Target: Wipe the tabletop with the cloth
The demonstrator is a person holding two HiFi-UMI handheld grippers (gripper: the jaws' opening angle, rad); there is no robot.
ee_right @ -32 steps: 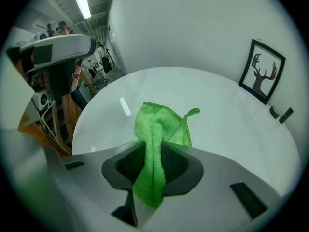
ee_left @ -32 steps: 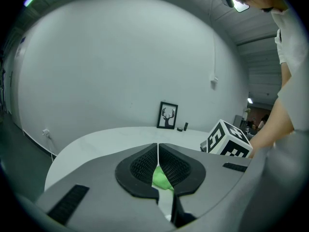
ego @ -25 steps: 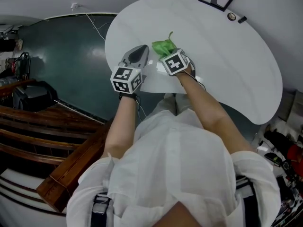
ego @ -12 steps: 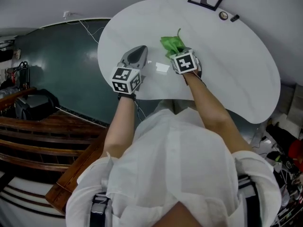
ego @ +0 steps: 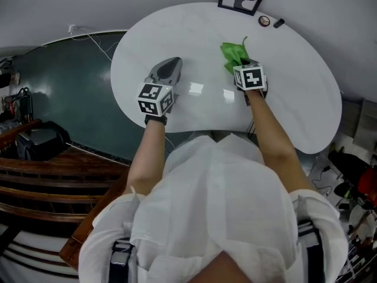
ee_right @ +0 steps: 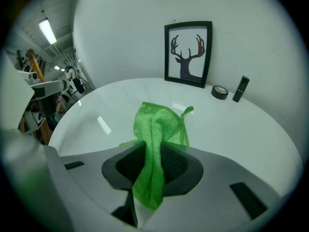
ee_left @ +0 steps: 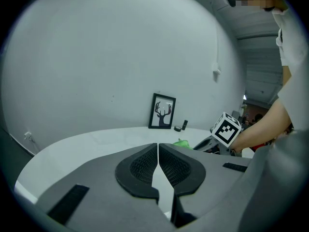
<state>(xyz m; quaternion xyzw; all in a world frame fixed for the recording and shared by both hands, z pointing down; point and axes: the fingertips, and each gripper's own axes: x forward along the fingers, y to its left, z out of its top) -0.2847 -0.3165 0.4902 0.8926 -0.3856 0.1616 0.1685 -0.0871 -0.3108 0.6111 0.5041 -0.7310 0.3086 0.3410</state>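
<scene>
We see cloth [ee_right: 157, 129]: bright green, soft fine weave, crumpled into bunch. We find it pinched between jaws of right gripper [ee_right: 153, 151]. One end hangs back past pads, rest spills forward onto tabletop [ee_right: 231, 124], and small corner tail sticks up at its right. Tabletop: white, glossy, rounded outline, light glints on surface. In head view we place cloth right of middle, toward tabletop's far side, well in from edge.

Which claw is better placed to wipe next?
Right: the right claw is clamped on the green microfibre cloth over the white tabletop; the left claw is shut and empty.
</scene>
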